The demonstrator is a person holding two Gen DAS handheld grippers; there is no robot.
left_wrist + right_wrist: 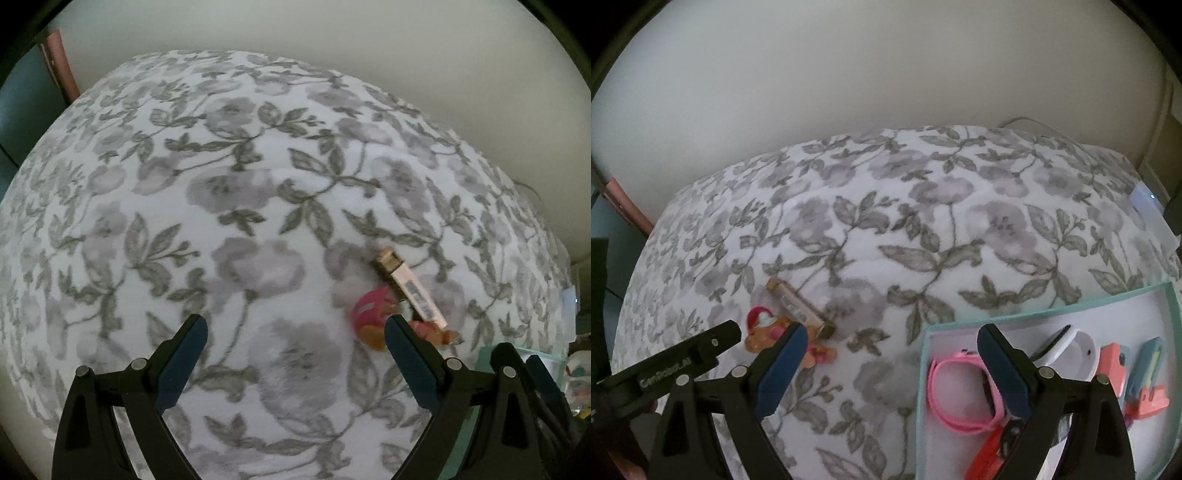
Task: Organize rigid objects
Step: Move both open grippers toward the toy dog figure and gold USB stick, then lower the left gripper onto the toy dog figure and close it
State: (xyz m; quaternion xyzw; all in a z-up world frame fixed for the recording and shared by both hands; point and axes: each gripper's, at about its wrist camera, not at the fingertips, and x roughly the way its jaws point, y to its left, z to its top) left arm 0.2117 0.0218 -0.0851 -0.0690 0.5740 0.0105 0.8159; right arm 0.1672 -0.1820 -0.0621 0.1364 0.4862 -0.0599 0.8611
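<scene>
I am holding my left gripper (295,328) wide open over the flowery cloth (221,203), with nothing in it. My right gripper (892,338) is open and empty too. The little bear toy (775,332) is lying beside the gold tube (799,308) (they look like they are touching). The teal box (1045,308) is holding a pink watch (956,391).

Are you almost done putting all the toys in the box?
Nearly. Done: the pink band and some other small things lie in the teal box. In hand: nothing; the left gripper and right gripper are both open and empty. Left: the little figure and the gold-capped tube lie on the flowered cover.
</scene>
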